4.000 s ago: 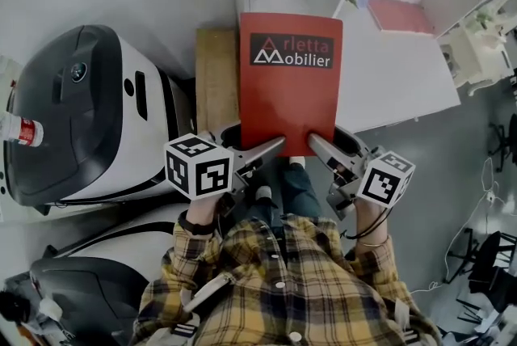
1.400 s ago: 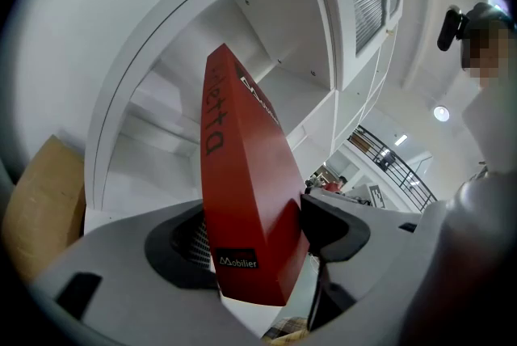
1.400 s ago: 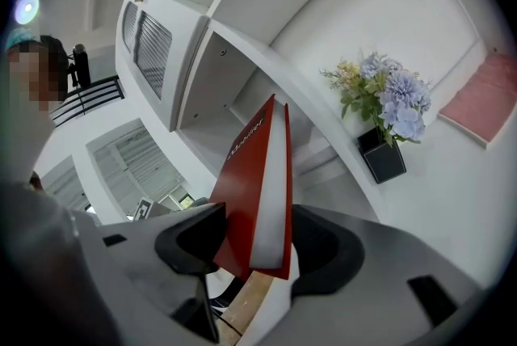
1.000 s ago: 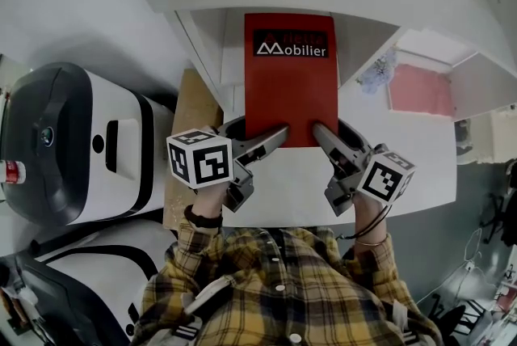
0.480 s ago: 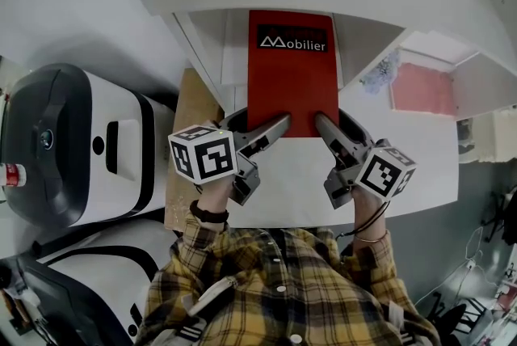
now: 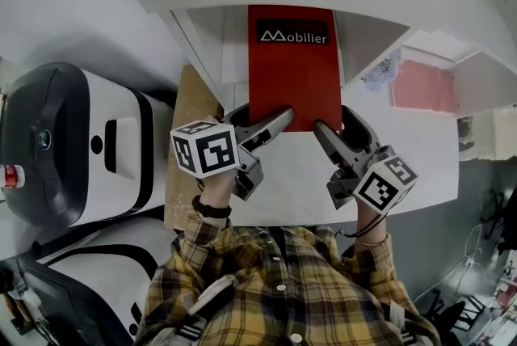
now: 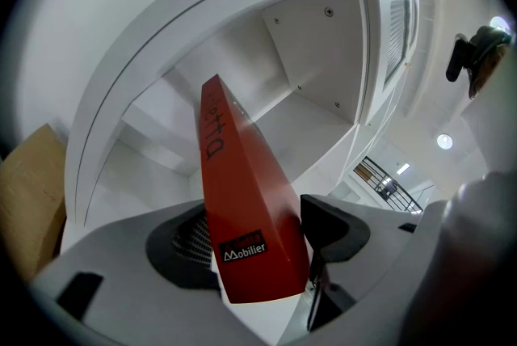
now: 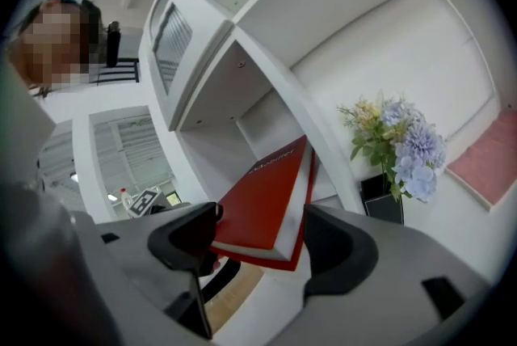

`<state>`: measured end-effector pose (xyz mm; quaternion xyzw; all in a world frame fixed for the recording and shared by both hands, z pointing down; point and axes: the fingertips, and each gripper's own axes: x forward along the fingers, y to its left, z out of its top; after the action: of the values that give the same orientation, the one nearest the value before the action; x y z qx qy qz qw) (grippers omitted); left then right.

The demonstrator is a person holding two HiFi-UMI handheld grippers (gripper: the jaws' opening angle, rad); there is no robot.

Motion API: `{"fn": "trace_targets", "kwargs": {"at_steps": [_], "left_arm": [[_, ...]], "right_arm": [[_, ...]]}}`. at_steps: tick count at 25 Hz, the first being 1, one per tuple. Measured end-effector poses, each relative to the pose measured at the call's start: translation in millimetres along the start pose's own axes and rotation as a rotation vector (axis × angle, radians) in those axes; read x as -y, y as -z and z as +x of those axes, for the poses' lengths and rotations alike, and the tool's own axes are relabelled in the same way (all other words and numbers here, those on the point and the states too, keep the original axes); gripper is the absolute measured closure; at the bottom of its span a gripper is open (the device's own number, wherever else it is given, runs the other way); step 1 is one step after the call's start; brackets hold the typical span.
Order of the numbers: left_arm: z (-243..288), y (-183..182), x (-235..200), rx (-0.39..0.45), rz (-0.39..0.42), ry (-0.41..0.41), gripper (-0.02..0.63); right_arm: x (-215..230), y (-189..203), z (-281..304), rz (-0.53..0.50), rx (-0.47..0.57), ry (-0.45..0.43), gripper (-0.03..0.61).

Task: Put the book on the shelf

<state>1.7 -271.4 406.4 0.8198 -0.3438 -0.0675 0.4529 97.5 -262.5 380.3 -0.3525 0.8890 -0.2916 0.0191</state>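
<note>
The red book [image 6: 292, 78] marked "Mobilier" lies flat, its far end inside a compartment of the white shelf [image 6: 202, 37]. My left gripper [image 6: 262, 116] is shut on the book's near left corner. In the left gripper view the book [image 7: 238, 183] fills the gap between both pads. My right gripper [image 6: 334, 120] is at the near right corner and its jaws have just been opening. In the right gripper view that corner of the book [image 8: 262, 203] sits loosely between the spread jaws of the right gripper [image 8: 260, 235], with a gap at the right pad.
A flower bunch in a dark vase [image 8: 404, 146] and a pink flat thing [image 6: 420, 90] sit in the compartment to the right. A brown board [image 6: 187, 142] leans left of the shelf, beside a big white and black machine [image 6: 73, 142]. A red-labelled bottle [image 6: 6, 175] stands at far left.
The book has slid a little deeper into the shelf compartment. The right gripper's jaws have spread apart and it has rolled slightly; the left gripper keeps its hold.
</note>
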Motion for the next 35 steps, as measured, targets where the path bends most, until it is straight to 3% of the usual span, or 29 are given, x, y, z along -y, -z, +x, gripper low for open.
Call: {"fn": "trace_targets", "kwargs": {"at_steps": [7,23,27,35], "left_arm": [[1.0,-6.7,-0.5,0.006,-0.013,0.012,0.295],[-10.3,-30.4,-10.8,0.101,-0.041,-0.006,0.290],[-22.2,-34.3,-6.6,0.147,-0.125,0.071,0.270],[-39.9,-16.6,-4.5,0.068,0.061,-0.025,0.250]], "right_arm": [[-9.1,15.6,7.2,-0.276,-0.057,0.057,0.239],[-14.6,9.5,31.4,-0.307,-0.020,0.082,0.239],[-13.0,8.6,36.4,-0.298,-0.019,0.095,0.241],[-18.5,7.3,50.2,-0.319,-0.034,0.103,0.241]]}}
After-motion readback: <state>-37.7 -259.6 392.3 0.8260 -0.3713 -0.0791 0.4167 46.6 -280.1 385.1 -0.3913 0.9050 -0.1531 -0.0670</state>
